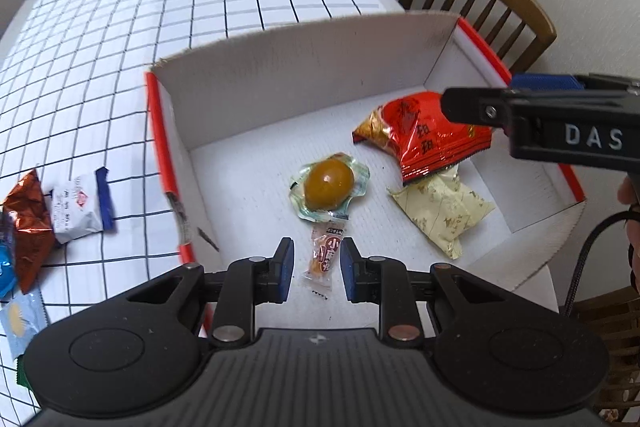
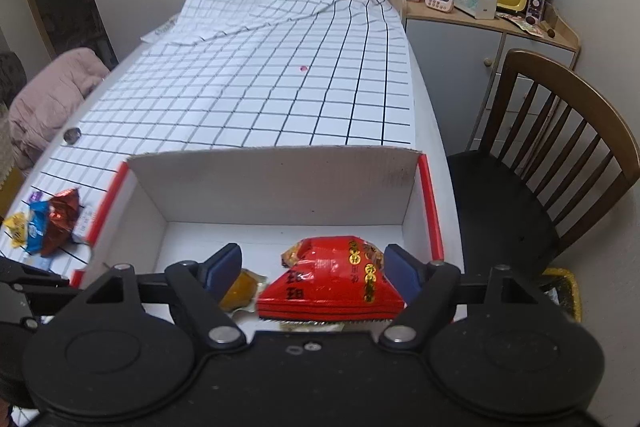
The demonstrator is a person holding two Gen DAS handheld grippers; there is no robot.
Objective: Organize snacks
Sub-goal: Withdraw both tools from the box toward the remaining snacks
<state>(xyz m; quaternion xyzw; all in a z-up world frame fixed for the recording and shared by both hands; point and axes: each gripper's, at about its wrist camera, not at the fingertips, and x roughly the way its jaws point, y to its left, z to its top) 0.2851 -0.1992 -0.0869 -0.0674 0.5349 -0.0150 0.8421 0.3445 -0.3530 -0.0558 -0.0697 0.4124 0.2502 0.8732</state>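
Four snacks are seen lying in the box (image 1: 256,75), the small candy (image 1: 322,257) loose between the slightly parted left gripper (image 1: 316,269), the red bag (image 2: 340,279) unpinched between the spread right gripper (image 2: 312,277), while several packets (image 1: 48,215) are left outside, left of the jaws.

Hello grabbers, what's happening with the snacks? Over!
Left gripper open over small candy. Right gripper open over red packet. Both snacks in box. Nothing blocking.
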